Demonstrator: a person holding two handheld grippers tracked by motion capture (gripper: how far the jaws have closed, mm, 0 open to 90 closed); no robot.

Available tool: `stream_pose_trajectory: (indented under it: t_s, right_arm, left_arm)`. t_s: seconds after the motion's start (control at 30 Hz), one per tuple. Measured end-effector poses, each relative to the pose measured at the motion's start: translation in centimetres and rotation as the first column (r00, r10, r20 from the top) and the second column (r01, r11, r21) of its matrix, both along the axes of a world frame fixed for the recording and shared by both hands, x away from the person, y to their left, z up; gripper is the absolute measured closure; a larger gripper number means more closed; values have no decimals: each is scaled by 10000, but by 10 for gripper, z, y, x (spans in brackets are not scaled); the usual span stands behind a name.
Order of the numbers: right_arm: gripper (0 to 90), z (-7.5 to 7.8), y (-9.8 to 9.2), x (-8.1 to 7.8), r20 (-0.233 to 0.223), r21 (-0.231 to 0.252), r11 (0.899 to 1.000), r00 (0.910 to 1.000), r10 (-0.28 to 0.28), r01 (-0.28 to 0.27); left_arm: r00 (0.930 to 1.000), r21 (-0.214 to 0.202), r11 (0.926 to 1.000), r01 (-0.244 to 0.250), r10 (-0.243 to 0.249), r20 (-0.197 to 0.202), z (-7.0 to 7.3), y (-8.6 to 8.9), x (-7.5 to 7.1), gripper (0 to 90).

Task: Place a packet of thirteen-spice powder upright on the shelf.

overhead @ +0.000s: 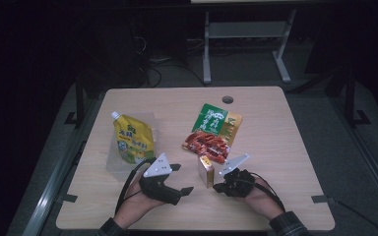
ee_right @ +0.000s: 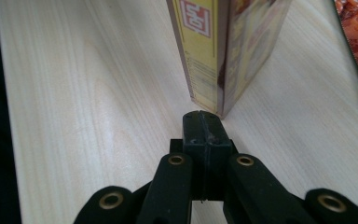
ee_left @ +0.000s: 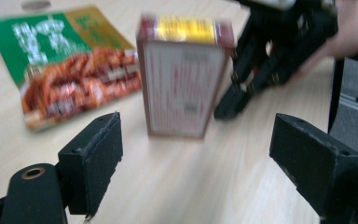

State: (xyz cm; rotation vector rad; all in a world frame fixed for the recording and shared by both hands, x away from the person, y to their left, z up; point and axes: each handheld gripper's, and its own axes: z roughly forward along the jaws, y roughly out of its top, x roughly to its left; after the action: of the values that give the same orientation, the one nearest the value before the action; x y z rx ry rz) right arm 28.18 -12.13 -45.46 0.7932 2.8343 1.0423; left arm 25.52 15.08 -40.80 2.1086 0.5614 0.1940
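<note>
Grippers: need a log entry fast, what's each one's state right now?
Left gripper: open, holding nothing, small box ahead.
Right gripper: closed, empty, tips by the box.

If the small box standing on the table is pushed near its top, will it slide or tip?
Probably tip: the box stands upright on a narrow end. It looks like thin, light card, so a push could dent it.

High view is pretty dim: only the counter (overhead: 275, 147) catches light, and everything around the counter sinks into near black. Left gripper view is smeared with motion blur, worst on the box (ee_left: 182, 79) and the pouch (ee_left: 70, 70) beside it. Right gripper view is brighter and crisp near the box, with soft shadows.
</note>
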Motion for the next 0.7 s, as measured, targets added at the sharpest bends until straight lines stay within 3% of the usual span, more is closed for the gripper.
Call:
stream_pose_trajectory:
  t_s: [0.27,0.37,0.5,0.7]
  right_arm:
    - [900,-3,4,6,97,-95,9997,9997,-234,235]
    - [900,-4,3,10,200,-178,9990,9990,-399,403]
    - [900,-4,1,17,125,15,9977,9976,-679,679]
    - [900,-5,0,33,357,174,9938,9933,-1101,1096]
  left_arm:
    - [9984,362,9993,-54,74,-557,-22,12,-16,163]
    - [9974,382,9993,16,12,-723,-24,13,-20,163]
    - [9971,385,9992,84,-54,-762,-26,13,-21,164]
    - [9968,412,9991,137,-104,-794,-26,12,-20,163]
